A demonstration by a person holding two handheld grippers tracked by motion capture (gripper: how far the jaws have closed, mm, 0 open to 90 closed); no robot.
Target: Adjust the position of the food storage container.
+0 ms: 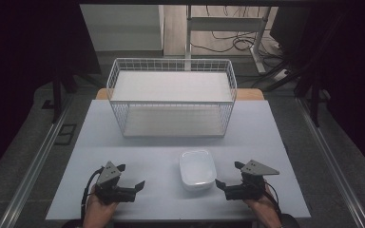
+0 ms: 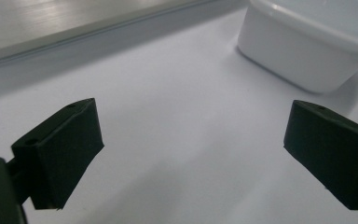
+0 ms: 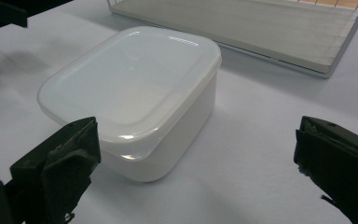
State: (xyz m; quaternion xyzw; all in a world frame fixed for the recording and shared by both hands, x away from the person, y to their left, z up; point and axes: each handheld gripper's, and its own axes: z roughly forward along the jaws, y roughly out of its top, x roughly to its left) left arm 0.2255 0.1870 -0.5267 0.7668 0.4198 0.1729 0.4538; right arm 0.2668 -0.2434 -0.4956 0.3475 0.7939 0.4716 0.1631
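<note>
Both hand-held grippers, left hand-held gripper and right hand-held gripper, rest jaws apart, gripping nothing, on the pale bench, flanking a white lidded rounded-square plastic container before a white wire basket.

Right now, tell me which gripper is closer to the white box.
The right gripper: its jaws almost reach the white box, while the left gripper sits farther off across bare table.

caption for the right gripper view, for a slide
Open right tool facing a lidded white box on the table, wire rack behind.
</note>
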